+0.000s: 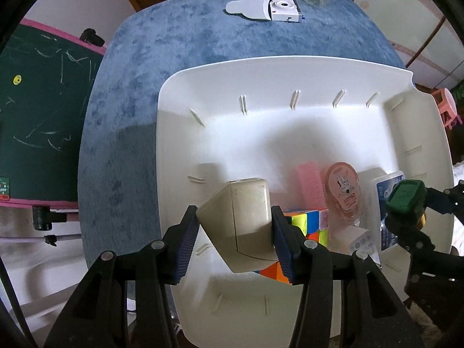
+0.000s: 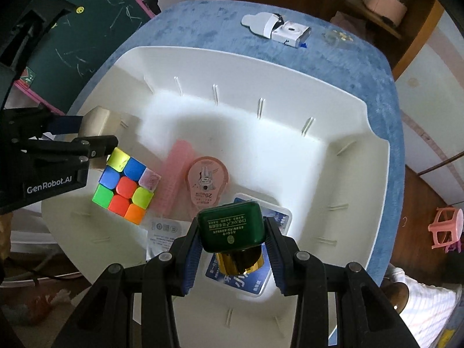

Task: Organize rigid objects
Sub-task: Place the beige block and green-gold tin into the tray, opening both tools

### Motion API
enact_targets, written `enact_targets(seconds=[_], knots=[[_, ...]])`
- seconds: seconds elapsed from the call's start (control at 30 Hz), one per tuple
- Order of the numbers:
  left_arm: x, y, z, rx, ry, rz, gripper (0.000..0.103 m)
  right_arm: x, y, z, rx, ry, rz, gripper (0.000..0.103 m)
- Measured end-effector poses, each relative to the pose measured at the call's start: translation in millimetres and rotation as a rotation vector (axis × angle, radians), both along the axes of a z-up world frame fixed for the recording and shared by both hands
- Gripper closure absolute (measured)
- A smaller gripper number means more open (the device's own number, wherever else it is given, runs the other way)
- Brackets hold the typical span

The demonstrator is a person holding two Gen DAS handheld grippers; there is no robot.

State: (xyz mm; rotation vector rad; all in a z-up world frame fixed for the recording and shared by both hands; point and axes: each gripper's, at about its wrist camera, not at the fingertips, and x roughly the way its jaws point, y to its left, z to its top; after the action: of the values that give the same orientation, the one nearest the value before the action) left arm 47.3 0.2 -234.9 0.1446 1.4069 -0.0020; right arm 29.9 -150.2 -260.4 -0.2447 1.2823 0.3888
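My left gripper (image 1: 235, 232) is shut on a beige box-shaped object (image 1: 240, 220) and holds it above the left part of the white tub (image 1: 290, 66); it also shows in the right wrist view (image 2: 98, 121). My right gripper (image 2: 232, 243) is shut on a green and gold bottle (image 2: 232, 226), held over the tub's near right part; the bottle shows in the left wrist view (image 1: 406, 197). Inside the tub (image 2: 290, 66) lie a colour cube (image 2: 127, 188), a pink comb-like piece (image 2: 174, 171), a pink round case (image 2: 207, 182) and a blue-labelled white box (image 2: 278, 217).
The tub stands on a blue plush round table (image 1: 174, 43). At the table's far edge lie a white toy camera (image 1: 285, 8) and a white flat bottle-shaped card (image 1: 246, 7). A green chalkboard (image 1: 37, 110) is at the left. A pink stool (image 2: 446, 226) stands on the floor at the right.
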Motion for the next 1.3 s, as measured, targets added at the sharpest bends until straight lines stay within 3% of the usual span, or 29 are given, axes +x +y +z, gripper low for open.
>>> enact_targets(seconds=[0.13,0.23,0.3,0.37,1.3], knots=[[1,3,0,-0.018,0.013,0.021,0.048,1,4,-2,-0.009,0.005,0.013,0.061],[0,3,3,-0.012,0.004,0.022,0.033,0,6,-1,0.0,0.005,0.017,0.059],[-2,4,7,-0.005,-0.011,0.021,0.024,-1,6,5,0.014,-0.018,0.021,0.05],[-2,3,11,-0.011,-0.017,0.021,0.024,-3,5,13,0.017,-0.061,0.025,0.042],[1,-18,68,0.03,-0.142,-0.063,0.024,-7,-34,58,0.118,-0.14,-0.107,0.042]])
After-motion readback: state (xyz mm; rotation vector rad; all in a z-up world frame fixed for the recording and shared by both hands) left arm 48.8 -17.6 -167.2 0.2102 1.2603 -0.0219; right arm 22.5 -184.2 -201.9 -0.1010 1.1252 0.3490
